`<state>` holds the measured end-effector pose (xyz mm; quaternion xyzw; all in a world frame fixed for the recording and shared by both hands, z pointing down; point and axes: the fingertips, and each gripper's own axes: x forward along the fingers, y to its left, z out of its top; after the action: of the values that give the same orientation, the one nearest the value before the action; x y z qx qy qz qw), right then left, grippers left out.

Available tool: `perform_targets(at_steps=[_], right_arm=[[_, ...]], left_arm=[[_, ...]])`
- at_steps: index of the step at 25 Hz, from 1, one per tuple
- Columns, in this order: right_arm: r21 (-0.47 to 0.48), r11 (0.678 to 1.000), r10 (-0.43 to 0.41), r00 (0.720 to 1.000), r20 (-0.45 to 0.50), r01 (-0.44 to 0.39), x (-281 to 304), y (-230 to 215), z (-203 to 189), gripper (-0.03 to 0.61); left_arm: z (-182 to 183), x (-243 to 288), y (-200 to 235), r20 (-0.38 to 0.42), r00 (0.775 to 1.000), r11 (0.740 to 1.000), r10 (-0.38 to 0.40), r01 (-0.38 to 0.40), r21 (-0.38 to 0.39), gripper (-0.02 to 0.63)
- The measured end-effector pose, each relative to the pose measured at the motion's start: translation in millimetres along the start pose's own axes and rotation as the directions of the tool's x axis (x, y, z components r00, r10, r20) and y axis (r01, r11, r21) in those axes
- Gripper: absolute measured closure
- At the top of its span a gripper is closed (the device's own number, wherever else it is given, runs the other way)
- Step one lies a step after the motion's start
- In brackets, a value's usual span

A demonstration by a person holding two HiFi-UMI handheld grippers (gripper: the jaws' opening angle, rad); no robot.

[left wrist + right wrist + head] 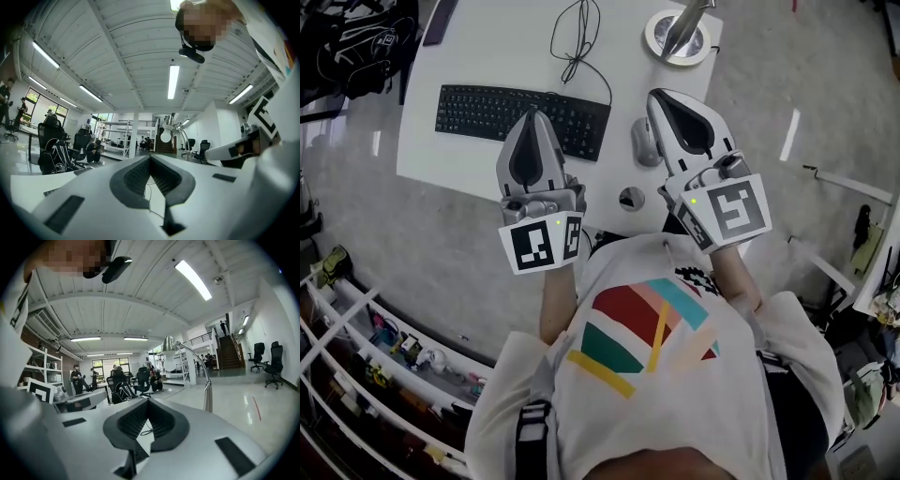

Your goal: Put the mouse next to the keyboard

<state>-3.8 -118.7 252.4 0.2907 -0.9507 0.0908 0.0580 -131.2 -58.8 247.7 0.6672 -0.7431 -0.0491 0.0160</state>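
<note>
A black keyboard (pixel 522 119) lies on the white table (pixel 487 56). A grey mouse (pixel 644 141) sits just off the keyboard's right end, partly hidden behind my right gripper. My left gripper (pixel 532 114) hangs over the keyboard's middle with its jaws closed tip to tip and nothing between them, as the left gripper view also shows (pixel 150 157). My right gripper (pixel 657 94) is held above the mouse and is shut and empty; in the right gripper view (pixel 146 401) its pads meet. Both point out over the table into the room.
A desk lamp stands on its round base (pixel 678 37) at the table's far right corner, with a loose black cable (pixel 577 42) beside it. A black backpack (pixel 366 42) sits left of the table. Shelving (pixel 384 347) runs along the lower left.
</note>
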Motion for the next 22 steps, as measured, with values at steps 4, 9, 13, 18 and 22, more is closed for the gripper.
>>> perform_targets(at_steps=[4,9,13,18,22], right_arm=[[0.03,0.999,-0.015,1.0,-0.015,0.016,0,-4,-5,0.568],[0.03,0.999,-0.027,0.998,-0.05,0.029,1,-6,-11,0.568],[0.039,0.999,-0.028,0.998,-0.056,0.03,1,-5,-12,0.568],[0.043,0.999,0.004,0.999,-0.035,-0.002,2,2,-7,0.568],[0.036,0.999,0.018,0.999,-0.044,-0.017,4,7,-9,0.568]], left_arm=[[4,-2,3,0.004,1.0,1.0,0.012,-0.012,0.004,0.571],[9,-4,6,0.017,1.0,1.0,0.02,-0.02,0.006,0.571],[12,-6,8,0.025,0.999,1.0,0.025,-0.025,0.005,0.57],[15,-8,9,0.029,0.999,1.0,0.03,-0.03,0.003,0.571],[12,-10,7,0.022,0.999,0.999,0.032,-0.032,0.016,0.571]])
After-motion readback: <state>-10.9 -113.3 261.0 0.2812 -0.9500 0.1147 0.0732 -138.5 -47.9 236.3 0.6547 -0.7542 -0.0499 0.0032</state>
